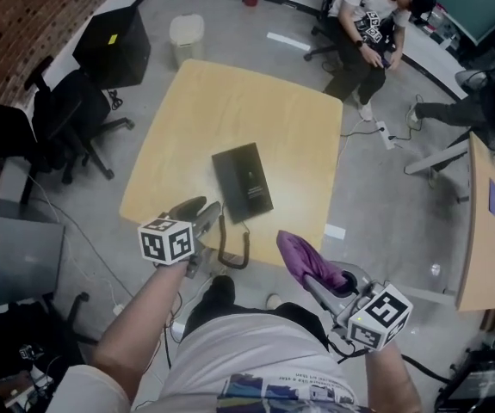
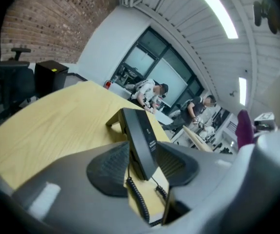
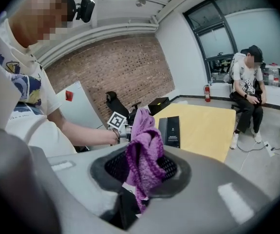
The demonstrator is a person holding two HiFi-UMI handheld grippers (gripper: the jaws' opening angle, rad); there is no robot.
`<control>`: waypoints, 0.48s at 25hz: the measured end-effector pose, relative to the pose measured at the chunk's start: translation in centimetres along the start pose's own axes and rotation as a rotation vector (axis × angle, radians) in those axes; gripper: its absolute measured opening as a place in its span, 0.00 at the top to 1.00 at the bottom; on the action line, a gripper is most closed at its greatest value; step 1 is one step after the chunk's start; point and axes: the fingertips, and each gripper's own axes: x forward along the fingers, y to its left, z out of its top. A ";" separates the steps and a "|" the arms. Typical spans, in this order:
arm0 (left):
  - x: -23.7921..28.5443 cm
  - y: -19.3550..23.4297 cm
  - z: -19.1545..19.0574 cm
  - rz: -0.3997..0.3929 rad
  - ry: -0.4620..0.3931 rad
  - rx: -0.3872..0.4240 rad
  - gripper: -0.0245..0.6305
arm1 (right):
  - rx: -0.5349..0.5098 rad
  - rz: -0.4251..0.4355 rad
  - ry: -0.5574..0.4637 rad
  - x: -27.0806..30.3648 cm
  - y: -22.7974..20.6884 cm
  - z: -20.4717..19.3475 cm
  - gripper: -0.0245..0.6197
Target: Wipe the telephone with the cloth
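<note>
The head view looks steeply down onto the wooden table (image 1: 230,119), with the left tool (image 1: 202,210) and right tool (image 1: 320,284) low in frame. The left gripper view sits close behind its jaws, low over the table, facing the windows (image 2: 154,67). The right gripper view faces across the table's near edge toward the brick wall (image 3: 120,67). All three share the table and telephone (image 1: 243,181); the right one also catches the left tool.

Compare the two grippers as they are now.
The left gripper has its jaws apart and grips nothing; the right gripper is shut on the purple cloth. The left gripper sits at the near edge of the table, close to the telephone; the right gripper hangs off the table, over the floor. Both point toward the table.
</note>
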 end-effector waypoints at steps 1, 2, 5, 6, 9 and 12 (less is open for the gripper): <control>-1.2 -0.8 0.1 0.023 -0.020 0.023 0.68 | -0.032 0.014 -0.005 -0.2 -0.2 -0.1 0.83; -2.3 -1.7 0.2 0.043 -0.042 0.046 0.69 | -0.067 0.028 -0.011 -0.4 -0.4 -0.1 0.83; -5.4 -5.9 -0.7 0.083 -0.105 0.078 0.71 | -0.137 0.069 -0.023 -2.1 -0.8 -0.8 0.83; -6.3 -7.7 -1.3 0.091 -0.122 0.081 0.73 | -0.146 0.081 -0.024 -2.9 -1.0 -1.2 0.83; -8.3 -13.2 -3.9 0.100 -0.159 0.084 0.75 | -0.158 0.115 -0.019 -5.0 -1.8 -2.8 0.83; -10.5 -18.3 -6.8 0.099 -0.198 0.067 0.81 | -0.191 0.176 -0.016 -6.4 -2.1 -4.3 0.83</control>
